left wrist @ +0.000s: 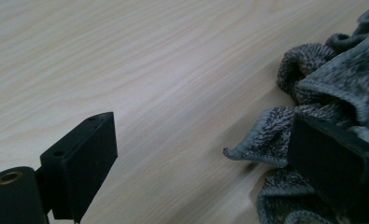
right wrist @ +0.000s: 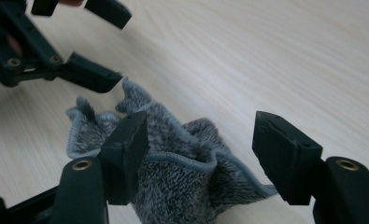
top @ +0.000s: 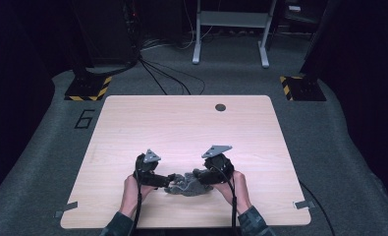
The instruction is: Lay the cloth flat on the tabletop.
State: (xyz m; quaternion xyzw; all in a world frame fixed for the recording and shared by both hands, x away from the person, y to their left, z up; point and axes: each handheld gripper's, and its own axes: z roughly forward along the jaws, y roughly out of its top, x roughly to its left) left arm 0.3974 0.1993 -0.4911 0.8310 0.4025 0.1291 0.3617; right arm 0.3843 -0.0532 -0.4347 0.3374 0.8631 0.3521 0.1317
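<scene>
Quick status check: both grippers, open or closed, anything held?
Left gripper: jaws open wide, nothing gripped; the grey cloth lies by one jaw.
Right gripper: jaws open over the crumpled grey cloth, not pressing on it.

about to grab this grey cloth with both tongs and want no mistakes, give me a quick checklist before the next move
1. Left tongs open: ok, the jaws stand wide apart with bare table between them.
2. Right tongs open: ok, a clear gap shows between the jaws.
3. Grey cloth free of both tongs: ok for the right; cannot tell for the left, since one jaw overlaps the cloth's edge in the left gripper view.
4. Cloth within reach: ok, it lies crumpled between the two tongs near the table's front edge.
5. A hem to pinch: ok, a stitched edge sticks out beside the left tongs.
6. Cloth spread flat: not ok, it is bunched.
</scene>
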